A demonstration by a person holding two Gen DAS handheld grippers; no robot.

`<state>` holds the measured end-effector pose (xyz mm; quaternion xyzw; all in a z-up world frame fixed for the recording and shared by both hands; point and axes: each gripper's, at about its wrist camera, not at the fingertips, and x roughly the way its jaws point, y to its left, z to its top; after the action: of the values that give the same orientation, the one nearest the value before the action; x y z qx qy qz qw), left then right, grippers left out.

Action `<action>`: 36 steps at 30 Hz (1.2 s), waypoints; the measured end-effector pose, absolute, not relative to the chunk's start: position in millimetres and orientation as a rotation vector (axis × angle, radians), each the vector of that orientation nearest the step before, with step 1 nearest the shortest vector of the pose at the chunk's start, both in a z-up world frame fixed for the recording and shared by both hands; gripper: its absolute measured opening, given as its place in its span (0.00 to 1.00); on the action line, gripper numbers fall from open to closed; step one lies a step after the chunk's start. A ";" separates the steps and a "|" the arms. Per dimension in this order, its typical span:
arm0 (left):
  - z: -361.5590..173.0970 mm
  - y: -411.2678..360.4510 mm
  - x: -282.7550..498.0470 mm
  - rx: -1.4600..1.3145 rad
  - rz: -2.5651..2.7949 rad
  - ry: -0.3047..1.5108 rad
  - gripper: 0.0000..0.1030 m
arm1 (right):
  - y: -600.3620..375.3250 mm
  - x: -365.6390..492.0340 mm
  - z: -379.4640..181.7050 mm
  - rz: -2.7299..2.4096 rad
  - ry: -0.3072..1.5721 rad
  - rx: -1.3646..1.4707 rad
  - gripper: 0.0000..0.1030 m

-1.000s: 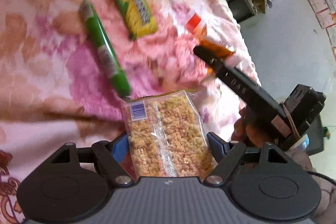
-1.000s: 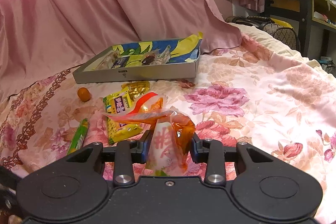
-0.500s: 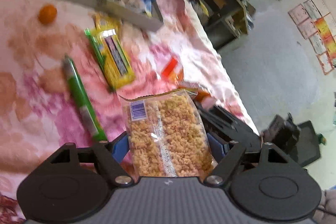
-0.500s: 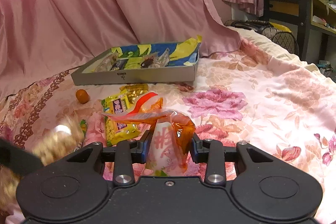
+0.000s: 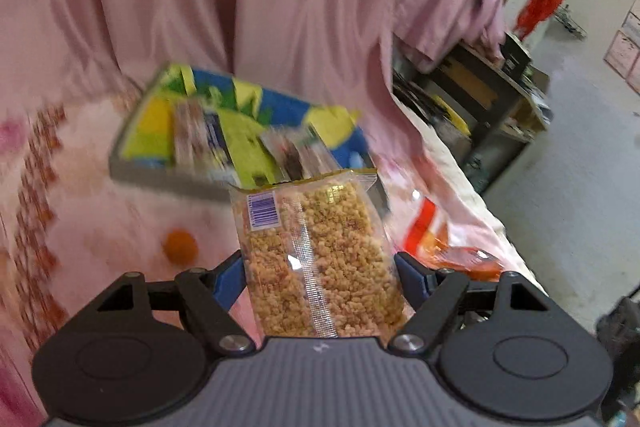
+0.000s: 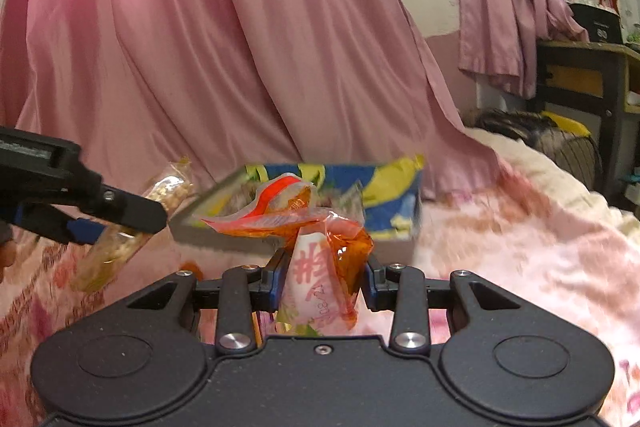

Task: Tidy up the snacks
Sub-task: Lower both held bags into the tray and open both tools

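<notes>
My left gripper (image 5: 318, 277) is shut on a clear packet of yellow crunchy snack (image 5: 320, 259) and holds it in the air before the grey tray (image 5: 160, 177). That tray has a colourful lining and holds several snack packets. My right gripper (image 6: 324, 277) is shut on an orange and white snack bag (image 6: 320, 247), also lifted, facing the same tray (image 6: 224, 239). The left gripper (image 6: 120, 219) with its packet (image 6: 116, 247) shows at the left of the right wrist view. The orange bag (image 5: 452, 251) shows at the right of the left wrist view.
A small orange fruit (image 5: 180, 245) lies on the flowered bedspread (image 6: 540, 247) in front of the tray. A pink curtain (image 6: 200, 47) hangs behind the tray. A dark desk (image 5: 480, 99) stands to the right beyond the bed edge.
Both grippers have lifted and moved toward the tray with their snacks held. The green stick and yellow packet have dropped out of view below. The tray is now closer and blurred.
</notes>
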<state>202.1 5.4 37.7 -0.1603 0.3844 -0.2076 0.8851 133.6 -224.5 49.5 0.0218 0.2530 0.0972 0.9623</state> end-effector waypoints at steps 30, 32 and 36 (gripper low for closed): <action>-41.5 -43.9 408.8 -0.255 -0.357 0.801 0.79 | -227.7 355.6 -18.2 0.143 0.645 0.009 0.37; -44.2 -47.5 410.8 -0.245 -0.327 0.824 0.79 | -226.1 357.5 -22.3 0.141 0.657 -0.008 0.38; -49.1 -48.4 410.9 -0.235 -0.307 0.847 0.79 | -221.6 361.6 -28.2 0.133 0.679 -0.030 0.40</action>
<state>410.9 -48.4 -49.1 -0.1131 0.4083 -0.1482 0.8936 361.6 -221.6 -28.2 -0.0146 0.3328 0.0652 0.9406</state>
